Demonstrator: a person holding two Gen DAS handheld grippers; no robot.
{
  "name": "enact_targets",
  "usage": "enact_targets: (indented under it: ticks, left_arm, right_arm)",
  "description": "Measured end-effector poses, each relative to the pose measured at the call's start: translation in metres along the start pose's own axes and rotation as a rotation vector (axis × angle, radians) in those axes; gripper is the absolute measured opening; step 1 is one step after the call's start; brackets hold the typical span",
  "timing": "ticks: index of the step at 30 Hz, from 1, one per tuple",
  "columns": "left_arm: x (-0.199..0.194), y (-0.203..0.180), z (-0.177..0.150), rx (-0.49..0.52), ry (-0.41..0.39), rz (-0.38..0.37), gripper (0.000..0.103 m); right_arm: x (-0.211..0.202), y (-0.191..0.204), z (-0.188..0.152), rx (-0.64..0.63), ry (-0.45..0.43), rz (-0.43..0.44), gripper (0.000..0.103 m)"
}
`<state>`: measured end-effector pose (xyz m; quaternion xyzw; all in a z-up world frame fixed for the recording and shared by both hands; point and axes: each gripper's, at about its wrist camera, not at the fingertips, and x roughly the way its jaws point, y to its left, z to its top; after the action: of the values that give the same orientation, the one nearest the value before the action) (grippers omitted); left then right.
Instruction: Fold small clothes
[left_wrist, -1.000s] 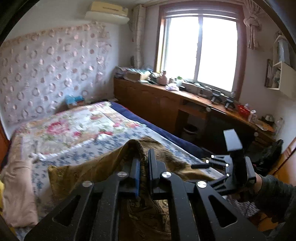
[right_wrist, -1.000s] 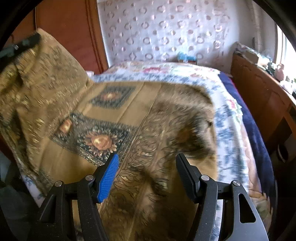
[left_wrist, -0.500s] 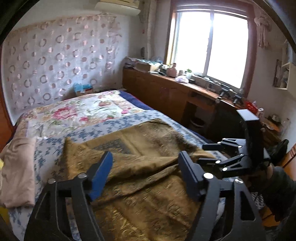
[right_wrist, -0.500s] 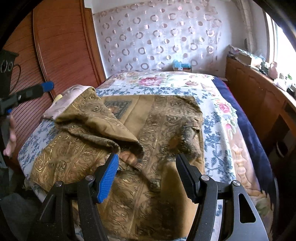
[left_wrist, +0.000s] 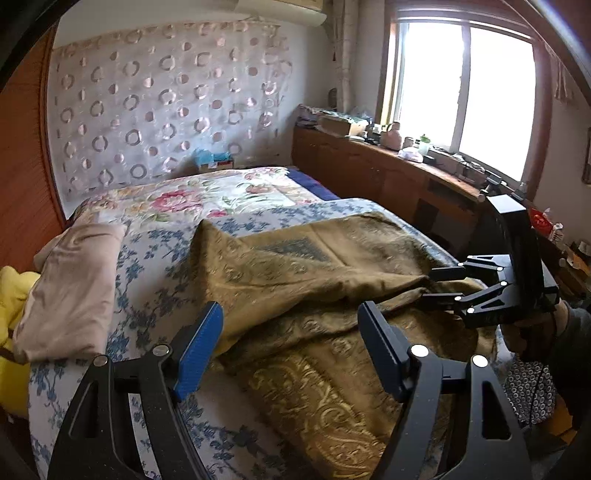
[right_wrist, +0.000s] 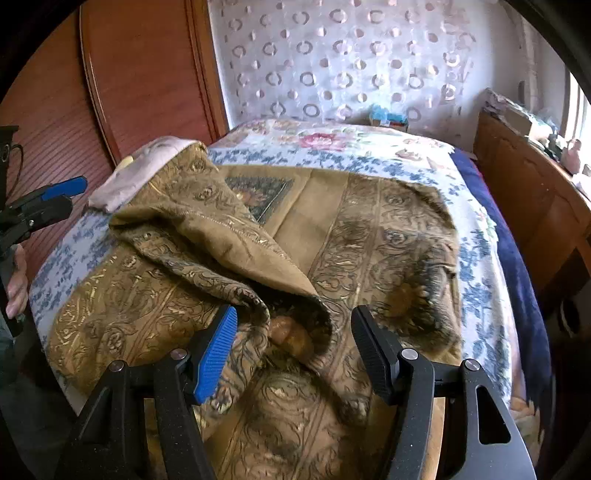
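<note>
Bedroom with a bright window (left_wrist: 461, 96) above a long wooden sideboard (left_wrist: 388, 177), a pale wall hanging printed with rings (left_wrist: 166, 107) behind the bed, and reddish wooden panelling (right_wrist: 140, 74) on the far side. The bed carries a white floral bedspread with blue and pink flowers (left_wrist: 155, 236). On it lies the olive-gold brocade cloth with scroll and medallion pattern (right_wrist: 369, 229), spread across the near half of the bed, one side turned over on itself in a loose, rumpled fold running toward the near edge. A folded beige garment (left_wrist: 74, 284) lies just beside the cloth, with yellow fabric (left_wrist: 11, 295) next to it at the bed's edge. The left gripper (left_wrist: 290, 343) hangs over the cloth's near edge, fingers spread wide, nothing clamped between them. The right gripper (right_wrist: 293, 350) sits low over the folded ridge, fingers likewise standing well apart, with cloth bunched in the gap but neither pad pressing on it. Each gripper is visible in the other's view, hand-held.
</note>
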<state>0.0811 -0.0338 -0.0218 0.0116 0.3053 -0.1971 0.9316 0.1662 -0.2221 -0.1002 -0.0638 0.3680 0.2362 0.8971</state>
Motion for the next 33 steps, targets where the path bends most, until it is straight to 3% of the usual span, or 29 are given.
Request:
enact_targets:
  ticks: [18, 21, 23, 33]
  left_arm:
    - [0.003, 0.009, -0.014, -0.005, 0.009, 0.044, 0.076]
    - [0.003, 0.01, -0.014, -0.006, 0.008, 0.043, 0.076]
    - [0.002, 0.01, -0.014, -0.01, 0.005, 0.044, 0.076]
    - [-0.01, 0.023, -0.011, -0.068, -0.064, 0.064, 0.076]
  right_arm:
    - [0.028, 0.003, 0.012, -0.046, 0.054, 0.003, 0.064]
    - [0.027, 0.009, 0.01, -0.068, 0.053, 0.034, 0.038]
    - [0.022, 0.014, 0.011, -0.087, 0.037, 0.05, 0.011]
    - [-0.052, 0.02, 0.016, -0.054, -0.167, 0.162, 0.006]
